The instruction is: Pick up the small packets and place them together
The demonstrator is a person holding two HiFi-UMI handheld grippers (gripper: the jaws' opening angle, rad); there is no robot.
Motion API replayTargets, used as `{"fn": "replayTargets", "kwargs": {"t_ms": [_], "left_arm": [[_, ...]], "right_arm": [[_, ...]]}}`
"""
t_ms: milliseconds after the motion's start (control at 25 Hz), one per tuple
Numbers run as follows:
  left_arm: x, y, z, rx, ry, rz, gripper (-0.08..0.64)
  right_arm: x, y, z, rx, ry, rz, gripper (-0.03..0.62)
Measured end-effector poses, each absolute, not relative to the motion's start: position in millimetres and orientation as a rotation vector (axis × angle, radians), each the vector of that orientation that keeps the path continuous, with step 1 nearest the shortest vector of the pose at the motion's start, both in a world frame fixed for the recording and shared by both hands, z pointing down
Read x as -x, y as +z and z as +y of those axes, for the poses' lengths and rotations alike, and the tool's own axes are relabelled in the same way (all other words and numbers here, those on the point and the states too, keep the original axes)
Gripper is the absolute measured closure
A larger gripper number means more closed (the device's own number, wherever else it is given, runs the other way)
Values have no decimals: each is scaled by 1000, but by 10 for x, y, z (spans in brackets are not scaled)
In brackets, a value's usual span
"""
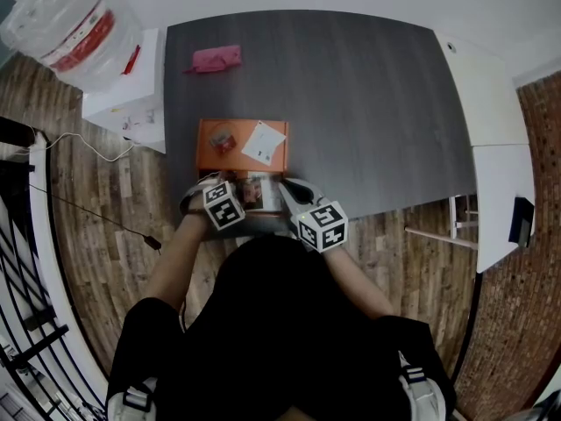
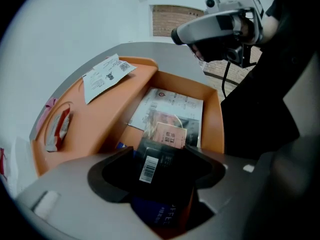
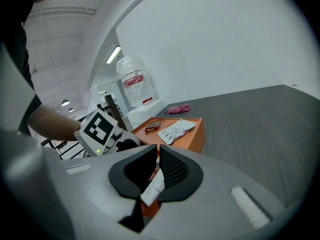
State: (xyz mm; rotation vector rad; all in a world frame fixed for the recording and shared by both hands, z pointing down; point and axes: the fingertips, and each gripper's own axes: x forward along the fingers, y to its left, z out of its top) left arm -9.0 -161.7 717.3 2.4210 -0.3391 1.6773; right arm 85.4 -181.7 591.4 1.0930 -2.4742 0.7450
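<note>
An orange box lies open at the table's near edge, and both grippers reach into it. My left gripper is open, with a dark packet with a barcode standing loose between its wide jaws. Beyond it, more packets lie flat in the box tray. My right gripper is shut on a white printed packet. On the box's lid lie a white packet and a red packet. In the head view the left gripper and the right gripper sit side by side.
A pink pouch lies at the table's far left. A white cabinet with a clear plastic bag stands left of the dark table. White furniture borders the table on the right.
</note>
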Motion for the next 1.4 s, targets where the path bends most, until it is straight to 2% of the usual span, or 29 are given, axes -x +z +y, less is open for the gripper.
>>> {"fn": "replayTargets", "kwargs": {"t_ms": [120, 240, 400, 760, 1000, 1400], "left_arm": [[114, 7132, -1639, -2425, 1674, -363, 262], [143, 7056, -1691, -2437, 1652, -406, 308], [187, 6972, -1729, -2458, 1619, -451, 405], [232, 6819, -1726, -2535, 1754, -392, 537], [219, 6757, -1621, -2555, 1764, -272, 560], [375, 6251, -1723, -2610, 1387, -372, 560]], "right_arm": [[-863, 5922, -1819, -1093, 746, -2475, 574], [-844, 5927, -1818, -1084, 745, -2480, 574], [-806, 5934, -1818, -1068, 739, -2483, 574], [-741, 5916, -1823, -1049, 723, -2493, 575], [-708, 5891, -1822, -1042, 708, -2501, 575], [-557, 5906, -1767, -1007, 703, -2515, 577]]}}
